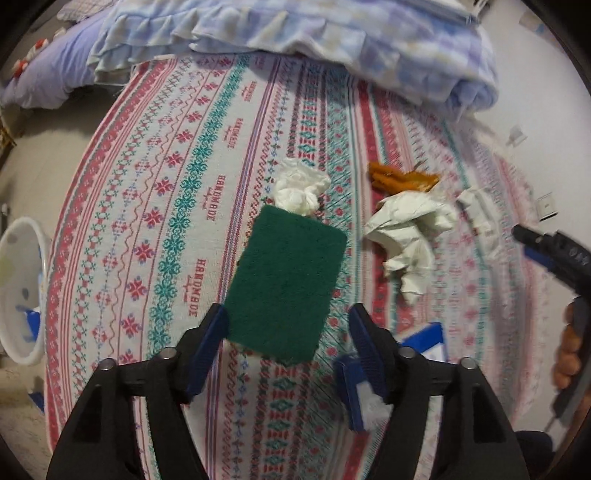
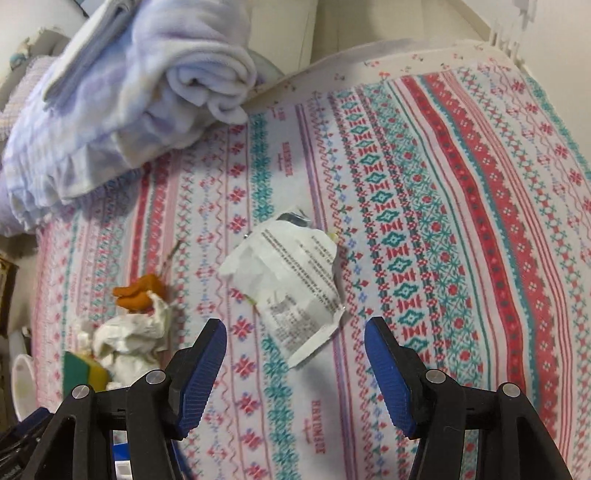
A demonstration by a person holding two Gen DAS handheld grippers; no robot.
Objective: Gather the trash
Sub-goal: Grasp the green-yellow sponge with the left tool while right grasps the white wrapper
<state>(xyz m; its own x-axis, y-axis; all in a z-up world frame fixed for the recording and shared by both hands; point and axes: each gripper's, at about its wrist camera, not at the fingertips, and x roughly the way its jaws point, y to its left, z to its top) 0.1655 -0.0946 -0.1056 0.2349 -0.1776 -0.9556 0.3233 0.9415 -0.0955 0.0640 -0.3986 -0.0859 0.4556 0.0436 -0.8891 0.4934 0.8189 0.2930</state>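
Observation:
Trash lies on a patterned bedspread (image 1: 155, 206). In the left wrist view, my left gripper (image 1: 288, 314) is open, its jaws either side of the near end of a green scouring sponge (image 1: 286, 280). Beyond it lie a white tissue wad (image 1: 301, 188), a crumpled white paper (image 1: 408, 236) and orange peel (image 1: 400, 179). In the right wrist view, my right gripper (image 2: 295, 334) is open just above a crumpled printed wrapper (image 2: 291, 280). The peel (image 2: 138, 291), the crumpled paper (image 2: 129, 343) and the sponge (image 2: 83, 371) show at the left.
A folded pale blue blanket (image 1: 295, 33) lies at the far end of the bed, also in the right wrist view (image 2: 129, 92). A white plastic bin (image 1: 22, 288) stands on the floor at left. A blue-and-white box (image 1: 428, 341) lies by my left gripper. The right gripper (image 1: 554, 254) shows at the right edge.

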